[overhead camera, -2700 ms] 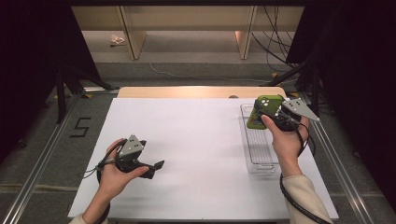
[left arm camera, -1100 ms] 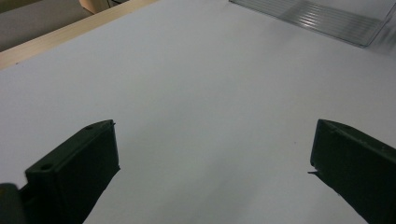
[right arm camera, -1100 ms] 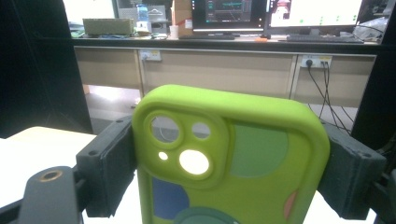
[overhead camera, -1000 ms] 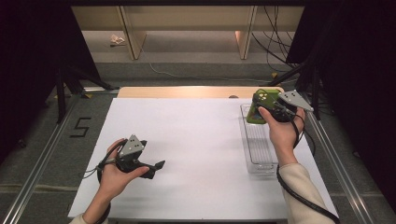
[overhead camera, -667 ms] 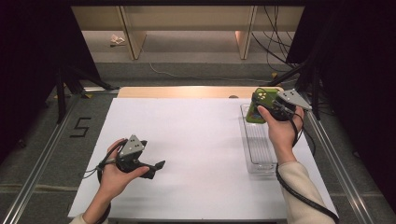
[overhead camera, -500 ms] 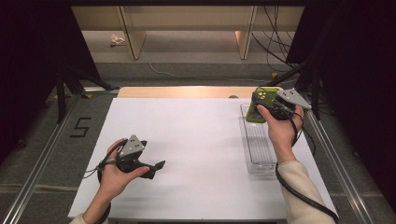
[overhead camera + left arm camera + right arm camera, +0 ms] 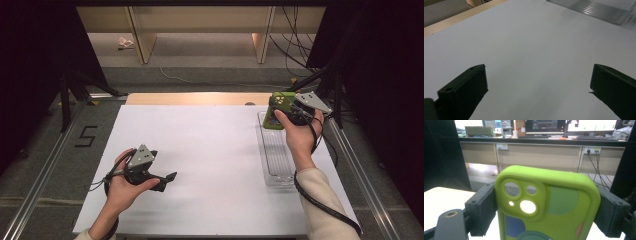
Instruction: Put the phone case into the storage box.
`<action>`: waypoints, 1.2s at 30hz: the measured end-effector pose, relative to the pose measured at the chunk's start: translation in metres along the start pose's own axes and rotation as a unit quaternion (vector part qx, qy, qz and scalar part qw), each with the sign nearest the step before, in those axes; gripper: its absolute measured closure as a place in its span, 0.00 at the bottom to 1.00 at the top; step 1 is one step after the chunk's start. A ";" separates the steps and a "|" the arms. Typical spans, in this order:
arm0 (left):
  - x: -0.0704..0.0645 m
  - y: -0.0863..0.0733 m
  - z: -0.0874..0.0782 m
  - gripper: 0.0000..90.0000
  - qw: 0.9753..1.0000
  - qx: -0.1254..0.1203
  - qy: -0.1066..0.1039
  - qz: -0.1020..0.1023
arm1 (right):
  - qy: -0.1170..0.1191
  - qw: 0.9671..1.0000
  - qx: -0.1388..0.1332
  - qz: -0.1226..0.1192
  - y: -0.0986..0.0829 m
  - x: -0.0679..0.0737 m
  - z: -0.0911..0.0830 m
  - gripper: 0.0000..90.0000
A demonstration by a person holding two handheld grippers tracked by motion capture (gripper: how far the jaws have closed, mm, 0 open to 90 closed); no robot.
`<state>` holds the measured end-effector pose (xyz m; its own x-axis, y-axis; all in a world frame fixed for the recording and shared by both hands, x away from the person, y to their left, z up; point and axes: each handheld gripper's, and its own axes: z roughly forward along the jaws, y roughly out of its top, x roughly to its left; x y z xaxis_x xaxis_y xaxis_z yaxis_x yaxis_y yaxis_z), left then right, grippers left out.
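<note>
A lime-green phone case (image 7: 277, 110) with coloured circles and camera cut-outs is held upright in my right gripper (image 7: 281, 111), above the far end of a clear plastic tray (image 7: 275, 159). In the right gripper view the phone case (image 7: 547, 206) is clamped by its two sides between the black jaws of the right gripper (image 7: 547, 213). My left gripper (image 7: 167, 179) rests low over the white table sheet (image 7: 210, 150) at the near left, pointing right. In the left gripper view the left gripper (image 7: 537, 87) has its jaws wide apart with bare sheet between them.
The ribbed clear tray (image 7: 596, 10) lies along the right side of the sheet. A wooden strip (image 7: 195, 98) borders the far edge. Metal rails (image 7: 45, 165) run along both sides, and cables (image 7: 300, 40) trail on the floor beyond. Desks with monitors (image 7: 571, 126) stand farther off.
The right gripper has carried the green phone case a little farther away and up over the tray's far end. The left gripper has stayed put.
</note>
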<state>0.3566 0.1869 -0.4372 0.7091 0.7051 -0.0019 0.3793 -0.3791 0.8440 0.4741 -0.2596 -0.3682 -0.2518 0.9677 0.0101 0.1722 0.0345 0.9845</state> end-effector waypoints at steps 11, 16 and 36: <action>0.000 0.000 0.000 0.01 1.000 0.000 0.001 0.000 | -0.004 1.000 0.007 0.004 -0.002 -0.002 0.006 0.19; 0.000 0.000 0.000 0.01 1.000 0.002 0.000 0.000 | -0.005 1.000 0.009 0.005 -0.003 -0.003 0.009 0.19; 0.001 0.000 0.000 0.01 1.000 0.001 0.000 0.000 | -0.011 1.000 0.014 0.002 0.000 -0.004 0.018 0.20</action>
<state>0.3568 0.1876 -0.4372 0.7086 0.7056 -0.0025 0.3813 -0.3799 0.8428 0.4927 -0.2590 -0.3714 -0.2307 0.9730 0.0095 0.1997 0.0378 0.9791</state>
